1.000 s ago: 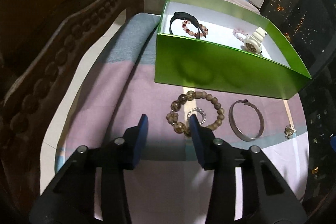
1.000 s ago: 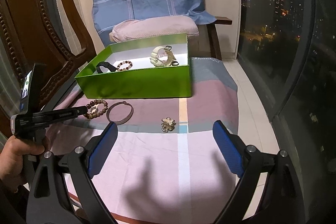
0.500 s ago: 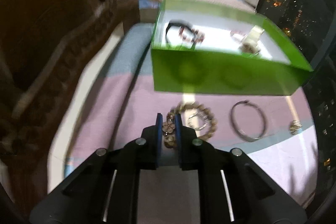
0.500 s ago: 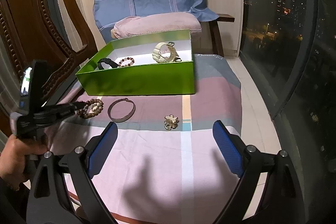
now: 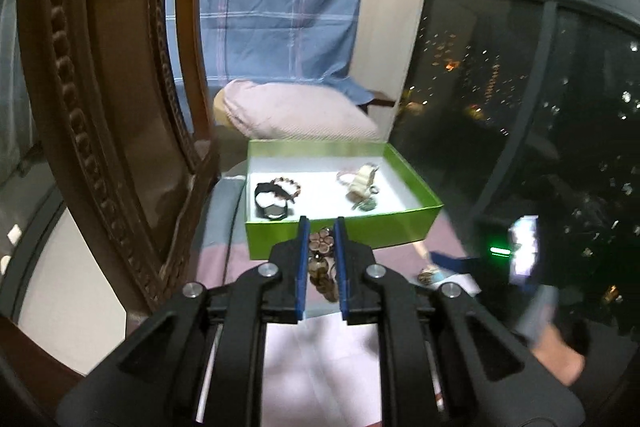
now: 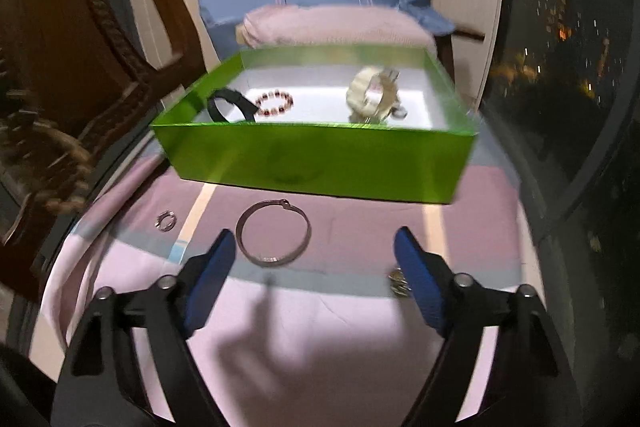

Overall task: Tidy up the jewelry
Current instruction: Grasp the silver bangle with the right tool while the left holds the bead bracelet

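While its blue jaws pinch a brown bead bracelet [image 5: 321,259], the left gripper [image 5: 321,227] hangs above the striped cloth [image 5: 320,359], with the rest of the strand dangling between the fingers in front of the green box [image 5: 360,227]. Seen from the right wrist camera, that lifted strand is only a blur at the far left edge. Inside the white-lined box lie a black watch [image 5: 270,203], a small red bead bracelet [image 5: 286,185] touching it, and a cream watch [image 5: 362,181] toward the other end. The right gripper [image 6: 316,249] is closing, its jaws not yet on anything; a silver bangle [image 6: 273,231] lies flat on the cloth between them, nearer the left finger. A small silver ring [image 6: 165,220] rests on the cloth to the bangle's left, and a gold brooch [image 6: 398,281] sits just beside the right finger. A carved wooden chair [image 5: 100,107] stands at the left, a pink cushion [image 6: 332,27] behind the box.
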`<action>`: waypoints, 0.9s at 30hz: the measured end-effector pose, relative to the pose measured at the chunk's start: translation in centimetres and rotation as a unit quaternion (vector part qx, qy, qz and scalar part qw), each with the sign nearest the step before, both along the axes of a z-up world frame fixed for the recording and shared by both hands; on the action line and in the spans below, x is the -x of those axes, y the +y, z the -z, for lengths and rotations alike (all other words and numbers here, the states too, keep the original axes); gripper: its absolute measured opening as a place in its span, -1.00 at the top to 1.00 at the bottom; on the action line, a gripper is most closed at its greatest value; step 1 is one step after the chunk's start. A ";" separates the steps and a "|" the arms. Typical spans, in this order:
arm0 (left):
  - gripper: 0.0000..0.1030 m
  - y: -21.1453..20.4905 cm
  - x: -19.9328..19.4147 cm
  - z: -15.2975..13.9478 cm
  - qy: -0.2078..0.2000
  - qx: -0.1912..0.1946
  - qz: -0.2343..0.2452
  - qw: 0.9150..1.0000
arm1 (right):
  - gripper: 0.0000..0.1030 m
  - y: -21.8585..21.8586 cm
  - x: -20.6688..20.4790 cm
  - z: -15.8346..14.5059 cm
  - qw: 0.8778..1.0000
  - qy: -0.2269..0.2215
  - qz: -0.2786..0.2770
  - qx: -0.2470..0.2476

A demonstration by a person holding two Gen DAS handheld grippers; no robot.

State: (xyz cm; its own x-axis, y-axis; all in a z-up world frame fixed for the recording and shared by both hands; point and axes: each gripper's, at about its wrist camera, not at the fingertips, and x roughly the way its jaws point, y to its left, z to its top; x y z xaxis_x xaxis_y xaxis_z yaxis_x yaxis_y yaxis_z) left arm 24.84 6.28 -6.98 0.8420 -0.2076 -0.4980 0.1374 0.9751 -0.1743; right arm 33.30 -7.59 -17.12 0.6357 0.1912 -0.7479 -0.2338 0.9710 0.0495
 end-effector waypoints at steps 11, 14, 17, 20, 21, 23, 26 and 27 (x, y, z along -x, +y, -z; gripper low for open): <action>0.76 1.2 0.4 0.7 0.015 -0.005 -0.011 1.000 | 0.94 2.9 -2.6 2.4 0.997 0.065 0.000 0.051; 0.76 1.4 0.7 0.5 0.015 -0.003 -0.012 1.000 | 0.94 2.2 -1.8 0.8 0.998 0.053 -0.001 0.023; 0.76 1.5 0.9 0.3 0.015 0.001 -0.011 1.000 | 0.94 0.6 0.3 -2.4 1.000 0.022 -0.010 -0.017; 0.76 1.2 0.9 0.4 0.019 0.009 -0.005 1.000 | 0.94 -0.9 2.8 -5.7 0.999 -0.025 -0.018 -0.045; 0.76 1.1 0.9 0.4 0.020 0.010 -0.004 1.000 | 0.94 -1.9 4.0 -7.2 0.997 -0.044 -0.019 -0.056; 0.76 0.7 1.1 0.5 0.023 0.013 -0.001 1.000 | 0.94 -3.8 6.0 -9.5 0.995 -0.072 -0.010 -0.072; 0.76 0.0 1.6 0.3 0.025 0.017 0.005 1.000 | 0.94 -5.9 8.4 -12.1 0.990 -0.117 0.000 -0.080; 0.76 -0.4 1.7 0.3 0.027 0.015 0.010 0.999 | 0.94 -6.4 9.1 -12.5 0.989 -0.129 0.002 -0.077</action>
State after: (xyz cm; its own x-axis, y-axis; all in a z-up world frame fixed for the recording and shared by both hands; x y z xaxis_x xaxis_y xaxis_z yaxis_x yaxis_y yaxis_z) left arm 23.17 5.86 -7.30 0.8094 -0.2389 -0.5365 0.1458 0.9667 -0.2104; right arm 24.25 -13.94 -4.67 0.8031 0.2870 -0.5222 -0.2535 0.9577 0.1364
